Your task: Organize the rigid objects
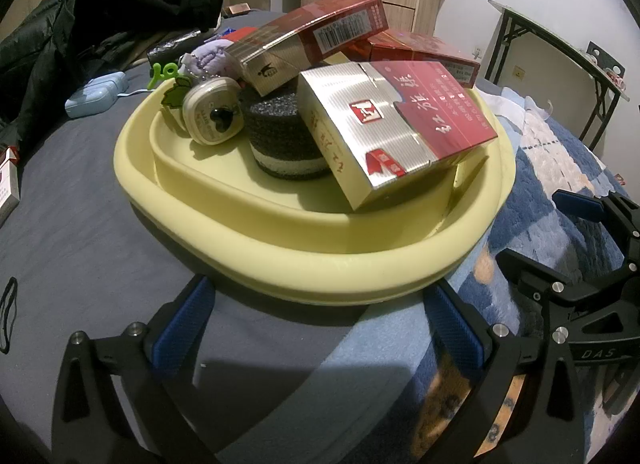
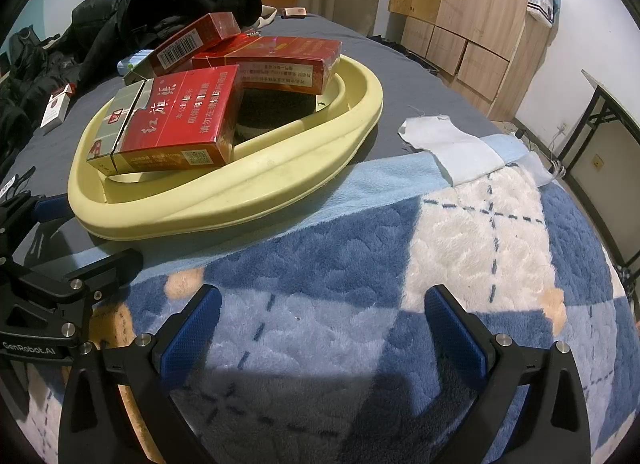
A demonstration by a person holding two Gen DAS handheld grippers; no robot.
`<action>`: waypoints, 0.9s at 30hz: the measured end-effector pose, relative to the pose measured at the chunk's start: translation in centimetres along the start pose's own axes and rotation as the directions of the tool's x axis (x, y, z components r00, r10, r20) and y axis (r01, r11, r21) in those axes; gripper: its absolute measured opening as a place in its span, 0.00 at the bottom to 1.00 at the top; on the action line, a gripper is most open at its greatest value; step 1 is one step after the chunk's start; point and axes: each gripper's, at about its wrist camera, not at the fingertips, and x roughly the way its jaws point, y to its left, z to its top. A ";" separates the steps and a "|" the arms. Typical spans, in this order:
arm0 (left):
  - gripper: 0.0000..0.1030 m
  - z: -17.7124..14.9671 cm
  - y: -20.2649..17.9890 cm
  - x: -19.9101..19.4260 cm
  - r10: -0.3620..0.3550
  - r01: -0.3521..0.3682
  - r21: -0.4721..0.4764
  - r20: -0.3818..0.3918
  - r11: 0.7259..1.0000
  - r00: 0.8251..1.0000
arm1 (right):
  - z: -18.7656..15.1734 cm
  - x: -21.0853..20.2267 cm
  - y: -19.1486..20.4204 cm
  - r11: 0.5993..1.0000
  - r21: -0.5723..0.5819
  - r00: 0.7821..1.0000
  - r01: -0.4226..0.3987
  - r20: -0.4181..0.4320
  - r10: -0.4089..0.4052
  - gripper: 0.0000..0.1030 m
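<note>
Tray (image 1: 248, 240), pale yellow, piled high

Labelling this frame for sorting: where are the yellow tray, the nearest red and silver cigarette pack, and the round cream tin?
yellow tray (image 1: 280, 256), left wrist view, near rim.
red and silver cigarette pack (image 1: 392, 123), left wrist view, top face.
round cream tin (image 1: 214, 111), left wrist view, lid face.

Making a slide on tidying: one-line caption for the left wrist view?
Open left tongs face a yellow tray piled with cigarette packs on a bed.
</note>
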 end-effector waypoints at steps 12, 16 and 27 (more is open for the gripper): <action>1.00 0.0 0.0 0.0 0.000 0.000 0.000 0.000 1.000 1.000 | 0.0 0.0 0.0 1.000 0.000 1.000 0.000 0.000 0.000 1.00; 1.00 0.0 0.0 0.0 0.000 0.000 0.000 0.000 1.000 1.000 | 0.0 0.0 0.0 1.000 0.000 1.000 0.000 0.000 0.000 1.00; 1.00 0.0 0.1 0.0 -0.001 0.001 0.000 0.000 1.000 1.000 | 0.0 0.0 0.0 1.000 0.001 1.000 -0.001 0.000 0.001 1.00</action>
